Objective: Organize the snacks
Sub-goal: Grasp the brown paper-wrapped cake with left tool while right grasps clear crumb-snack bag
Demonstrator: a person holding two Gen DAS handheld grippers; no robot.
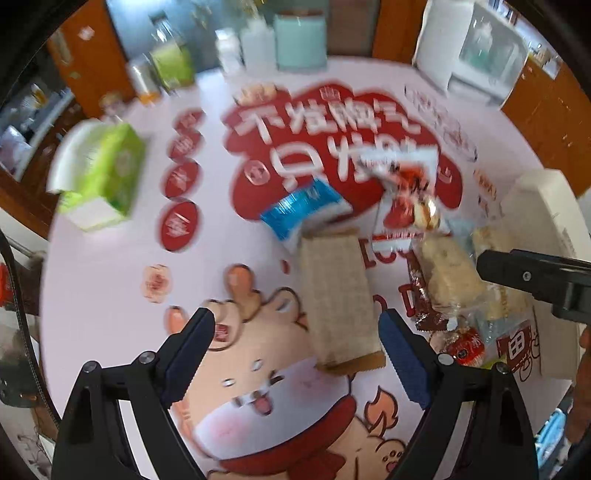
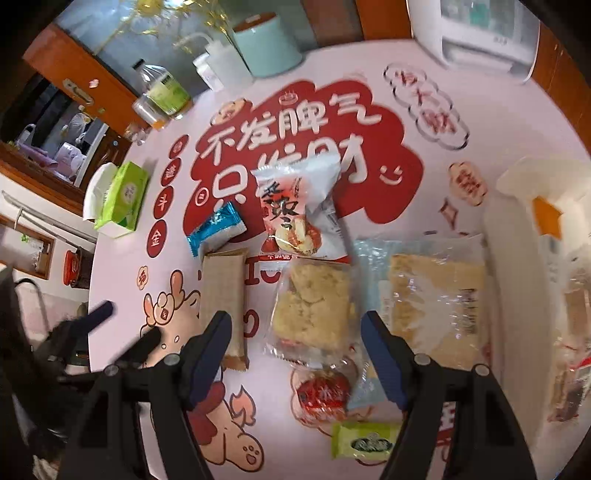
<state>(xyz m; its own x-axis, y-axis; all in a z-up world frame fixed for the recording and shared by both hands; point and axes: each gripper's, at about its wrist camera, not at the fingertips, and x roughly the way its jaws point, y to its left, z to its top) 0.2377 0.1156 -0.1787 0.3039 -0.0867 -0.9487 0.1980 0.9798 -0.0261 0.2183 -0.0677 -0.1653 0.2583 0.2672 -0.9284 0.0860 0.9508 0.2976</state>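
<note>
Several snacks lie on the printed pink table mat (image 2: 424,155). A tan wafer bar (image 1: 338,295) (image 2: 223,299) lies lengthwise by my open left gripper (image 1: 295,354), nearer its right finger. My open, empty right gripper (image 2: 295,354) hovers over a clear-wrapped crumbly cake (image 2: 312,306), with a red round candy (image 2: 323,393) below it. A blue packet (image 2: 216,229) (image 1: 303,210), a white-and-red snack bag (image 2: 299,206) (image 1: 406,192), a large clear-wrapped flat cake (image 2: 436,295) and a small green packet (image 2: 365,439) lie around. The left view is blurred.
A white container (image 2: 535,258) (image 1: 543,229) stands at the right with wrapped items inside. A green tissue box (image 2: 120,201) (image 1: 99,173) sits at the left. Bottles (image 2: 162,88), a teal canister (image 2: 267,42) and a white appliance (image 2: 480,29) line the far edge.
</note>
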